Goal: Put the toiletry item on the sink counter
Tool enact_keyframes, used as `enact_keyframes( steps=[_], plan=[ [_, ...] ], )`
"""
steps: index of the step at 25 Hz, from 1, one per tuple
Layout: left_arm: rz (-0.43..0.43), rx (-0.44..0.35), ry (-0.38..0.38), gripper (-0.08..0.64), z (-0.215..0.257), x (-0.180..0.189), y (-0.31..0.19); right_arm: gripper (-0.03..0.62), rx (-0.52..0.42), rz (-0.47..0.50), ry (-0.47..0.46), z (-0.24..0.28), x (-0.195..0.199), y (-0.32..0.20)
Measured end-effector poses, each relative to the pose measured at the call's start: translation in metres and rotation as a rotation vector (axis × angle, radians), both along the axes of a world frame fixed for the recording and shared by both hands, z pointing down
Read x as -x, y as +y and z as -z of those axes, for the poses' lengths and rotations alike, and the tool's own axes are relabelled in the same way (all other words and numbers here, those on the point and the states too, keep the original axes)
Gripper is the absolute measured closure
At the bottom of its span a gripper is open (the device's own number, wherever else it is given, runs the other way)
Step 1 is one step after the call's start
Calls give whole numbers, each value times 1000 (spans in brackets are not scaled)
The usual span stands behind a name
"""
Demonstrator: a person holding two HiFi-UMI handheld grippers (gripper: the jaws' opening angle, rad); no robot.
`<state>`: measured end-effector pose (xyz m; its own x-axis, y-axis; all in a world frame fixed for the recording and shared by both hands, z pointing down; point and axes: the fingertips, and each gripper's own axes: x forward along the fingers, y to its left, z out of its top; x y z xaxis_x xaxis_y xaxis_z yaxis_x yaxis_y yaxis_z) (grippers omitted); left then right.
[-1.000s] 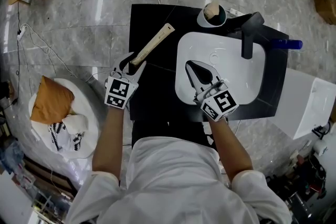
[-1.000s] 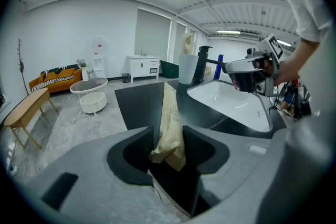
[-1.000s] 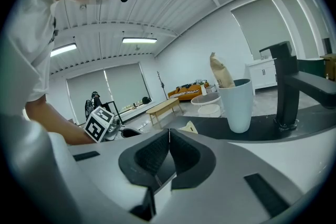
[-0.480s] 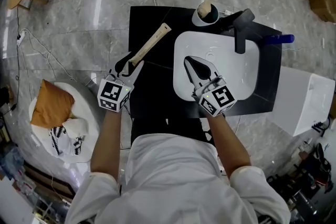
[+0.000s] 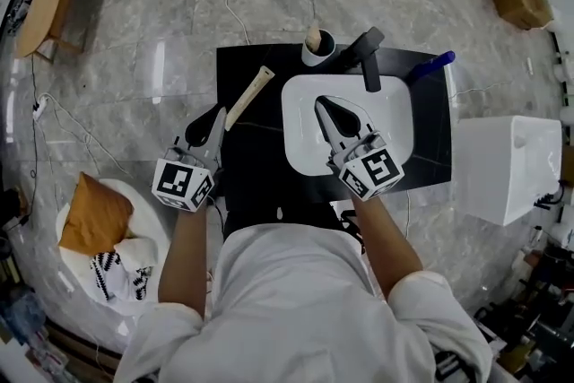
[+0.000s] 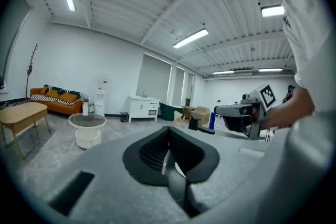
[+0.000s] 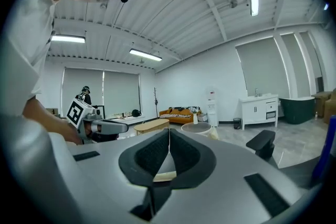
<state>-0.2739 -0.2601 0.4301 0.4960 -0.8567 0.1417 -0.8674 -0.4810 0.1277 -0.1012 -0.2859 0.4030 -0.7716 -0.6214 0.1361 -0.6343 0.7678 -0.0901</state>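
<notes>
Nearest me, my left gripper hangs over the near left part of the black sink counter. Its jaws are closing right up, tips together, with nothing between them. My right gripper hovers over the white basin, jaws pressed together and likewise empty.

Just beyond my left gripper's tips lies the pale wooden-handled toiletry item. It rests flat on the counter's left part, slanting away toward the far edge, and looks clear of the jaws. At the far edge a white cup stands left of the black faucet, and a blue bottle lies toward the far right corner.
</notes>
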Motion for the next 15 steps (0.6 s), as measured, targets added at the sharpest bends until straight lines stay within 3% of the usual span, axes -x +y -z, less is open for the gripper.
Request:
enact_keyframes(
  steps=[9,15],
  plan=[
    [20,-117,24,545,68,-14,31,577,-156,14,-18,78,-40,31],
    [29,-165,12,545,93,-48,65,577,-160,12,-50,84,-89,61]
  ],
)
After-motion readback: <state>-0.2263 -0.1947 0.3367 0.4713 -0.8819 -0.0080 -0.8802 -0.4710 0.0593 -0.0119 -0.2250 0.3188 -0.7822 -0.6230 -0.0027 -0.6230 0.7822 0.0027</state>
